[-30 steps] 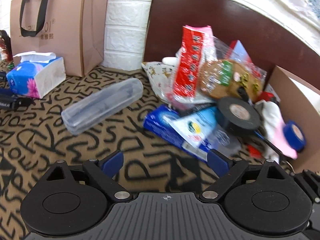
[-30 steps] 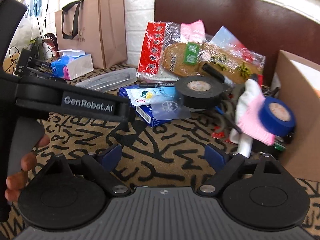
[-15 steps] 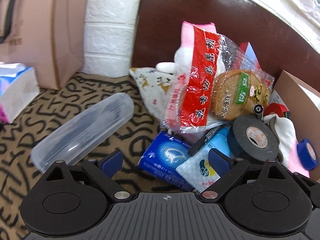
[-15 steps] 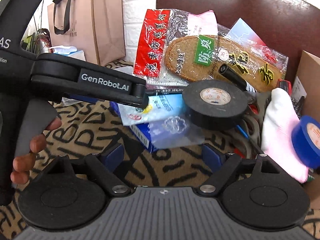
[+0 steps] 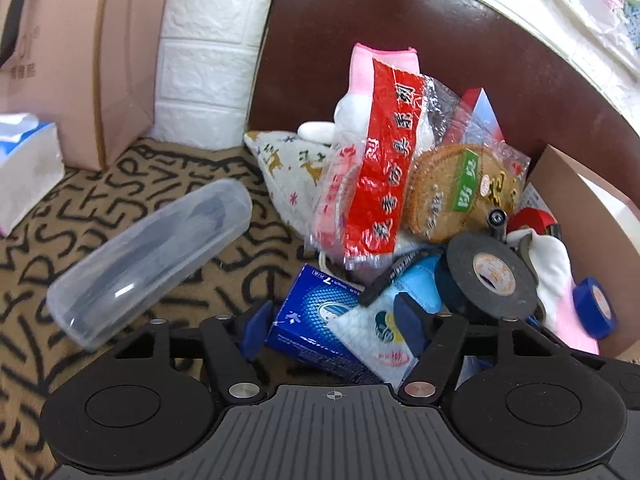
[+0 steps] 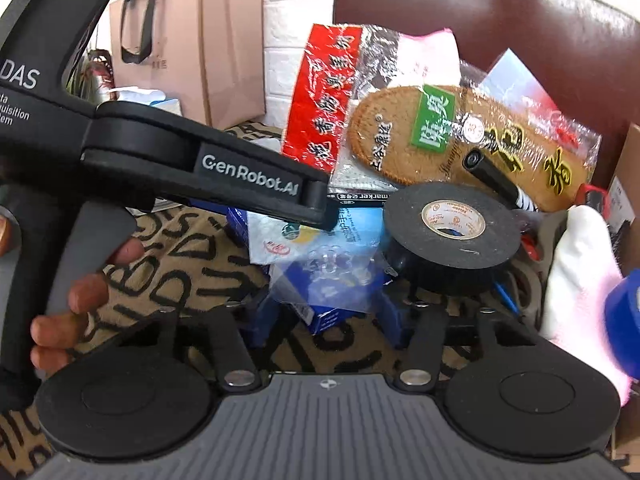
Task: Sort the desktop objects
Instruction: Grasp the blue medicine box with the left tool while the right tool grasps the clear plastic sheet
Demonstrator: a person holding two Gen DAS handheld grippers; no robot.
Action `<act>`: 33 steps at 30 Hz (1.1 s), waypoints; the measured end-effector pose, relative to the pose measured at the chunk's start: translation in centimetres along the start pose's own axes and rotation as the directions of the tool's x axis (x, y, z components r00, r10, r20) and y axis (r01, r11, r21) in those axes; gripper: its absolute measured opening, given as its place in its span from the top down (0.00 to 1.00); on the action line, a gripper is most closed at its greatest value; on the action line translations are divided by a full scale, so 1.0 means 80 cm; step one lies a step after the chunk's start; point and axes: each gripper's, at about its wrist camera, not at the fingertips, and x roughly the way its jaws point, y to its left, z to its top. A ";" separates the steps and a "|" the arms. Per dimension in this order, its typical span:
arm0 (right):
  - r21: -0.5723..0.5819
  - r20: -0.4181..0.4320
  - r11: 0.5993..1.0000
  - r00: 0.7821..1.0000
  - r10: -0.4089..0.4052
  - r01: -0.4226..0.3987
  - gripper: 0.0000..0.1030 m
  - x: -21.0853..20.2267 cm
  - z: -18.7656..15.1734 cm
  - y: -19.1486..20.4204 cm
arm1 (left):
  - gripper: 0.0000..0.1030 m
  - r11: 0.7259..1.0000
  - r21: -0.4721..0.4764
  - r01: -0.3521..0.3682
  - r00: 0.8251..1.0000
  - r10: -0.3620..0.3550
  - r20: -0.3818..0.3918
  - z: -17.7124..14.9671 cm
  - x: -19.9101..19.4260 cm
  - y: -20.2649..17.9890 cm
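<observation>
A heap of desktop objects lies on the patterned cloth. My left gripper (image 5: 334, 326) is open, its fingers straddling a blue box (image 5: 310, 320) and a white wet-wipe packet (image 5: 376, 330). A black tape roll (image 5: 486, 276) sits just right of it. My right gripper (image 6: 326, 314) is open around the same blue box (image 6: 328, 312), which lies under a clear plastic packet (image 6: 328, 268). The black tape roll (image 6: 452, 236) is just ahead on the right. The left gripper's body (image 6: 224, 168) crosses the right wrist view.
A clear plastic case (image 5: 152, 256) lies left of the heap. Packaged insoles (image 6: 460, 144), a red-labelled packet (image 5: 384, 172), a black marker (image 6: 494, 180), a white-pink glove (image 6: 580, 272) and blue tape (image 5: 596, 312) crowd the back and right. A cardboard box (image 5: 580, 200), paper bag (image 5: 80, 60) and tissues (image 5: 24, 172) border the area.
Both grippers have moved forward into the heap; the blue box and packets now sit between their fingers. Both sets of fingers have narrowed somewhat.
</observation>
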 end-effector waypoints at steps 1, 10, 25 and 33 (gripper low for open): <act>0.004 -0.004 1.000 1.000 0.003 -0.003 0.46 -0.004 -0.002 0.000 | 0.38 1.000 -0.005 -0.002 1.000 0.002 -0.002 -0.003 -0.004 -0.001; -0.007 -0.017 0.999 0.999 0.050 -0.050 0.46 -0.066 -0.040 0.012 | 0.42 0.999 -0.012 0.036 0.998 -0.037 -0.043 -0.062 -0.067 -0.014; -0.012 -0.033 0.992 0.992 0.122 -0.123 0.44 -0.168 -0.092 0.047 | 0.15 0.997 -0.013 0.073 0.994 -0.073 -0.083 -0.140 -0.138 -0.046; -0.057 -0.016 0.995 0.997 0.076 -0.076 0.30 -0.177 -0.099 0.041 | 0.14 0.999 -0.028 0.041 0.996 -0.043 -0.080 -0.141 -0.154 -0.036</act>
